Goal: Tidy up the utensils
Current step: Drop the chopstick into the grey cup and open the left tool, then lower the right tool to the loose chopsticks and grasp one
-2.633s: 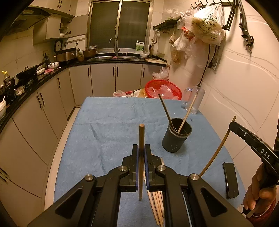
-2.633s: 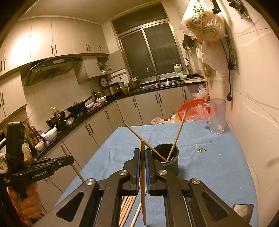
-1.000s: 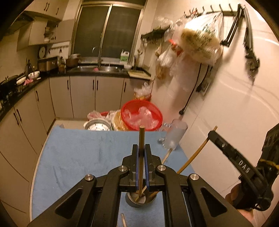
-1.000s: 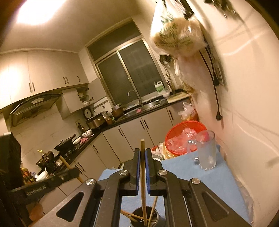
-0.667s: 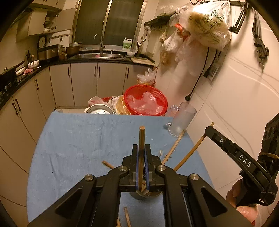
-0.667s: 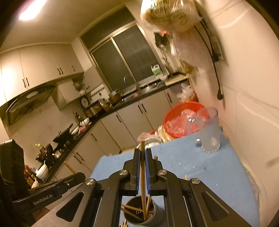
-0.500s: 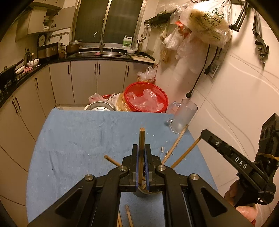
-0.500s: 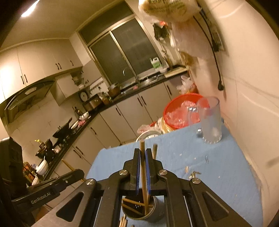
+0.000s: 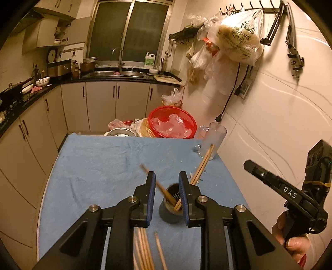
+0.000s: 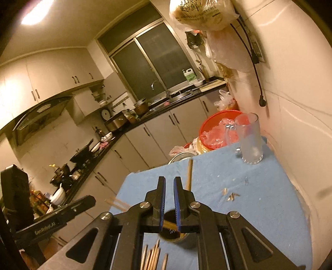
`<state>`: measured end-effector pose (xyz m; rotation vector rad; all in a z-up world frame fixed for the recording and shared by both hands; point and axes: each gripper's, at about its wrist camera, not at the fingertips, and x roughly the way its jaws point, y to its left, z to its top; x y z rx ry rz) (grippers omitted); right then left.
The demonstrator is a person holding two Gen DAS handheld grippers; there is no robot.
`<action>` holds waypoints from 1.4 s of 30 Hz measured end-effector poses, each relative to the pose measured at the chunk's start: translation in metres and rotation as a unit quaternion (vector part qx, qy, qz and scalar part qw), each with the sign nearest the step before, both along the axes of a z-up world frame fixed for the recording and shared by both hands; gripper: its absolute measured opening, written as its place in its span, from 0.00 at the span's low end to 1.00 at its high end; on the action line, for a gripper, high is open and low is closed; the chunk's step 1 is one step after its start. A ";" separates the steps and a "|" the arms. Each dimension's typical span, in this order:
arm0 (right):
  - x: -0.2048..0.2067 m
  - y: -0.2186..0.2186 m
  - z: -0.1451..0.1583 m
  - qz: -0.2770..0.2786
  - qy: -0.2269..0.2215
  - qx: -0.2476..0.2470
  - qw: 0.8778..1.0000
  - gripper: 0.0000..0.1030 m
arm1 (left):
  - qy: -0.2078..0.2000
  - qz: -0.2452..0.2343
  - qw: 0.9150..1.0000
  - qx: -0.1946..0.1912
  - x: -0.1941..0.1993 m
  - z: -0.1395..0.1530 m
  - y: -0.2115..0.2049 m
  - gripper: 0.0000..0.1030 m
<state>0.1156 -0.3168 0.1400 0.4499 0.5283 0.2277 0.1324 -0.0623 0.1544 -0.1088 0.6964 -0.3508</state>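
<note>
Left gripper (image 9: 167, 183) spread wide, right gripper (image 10: 168, 183) narrowly parted, empty, above dark cylindrical chopstick holder (image 9: 171, 215); base hidden.

A dim kitchen under warm ceiling light (image 10: 31, 17) — pale cabinets (image 9: 99, 103) run beneath a black counter (image 9: 124, 75), a dark window (image 9: 128, 31) sits above the sink (image 9: 122, 72), and white tiled wall (image 9: 280, 103) rises on the right.

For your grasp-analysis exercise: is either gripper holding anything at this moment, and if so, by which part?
Nothing is held. The left gripper and right gripper are both open, empty, above the dark cylindrical holder containing wooden chopsticks.
</note>
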 end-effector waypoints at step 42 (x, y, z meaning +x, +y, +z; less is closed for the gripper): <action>-0.017 0.083 -0.188 0.097 0.166 -0.026 0.981 0.13 | 0.211 0.083 0.972 0.057 0.029 -0.211 0.058 0.16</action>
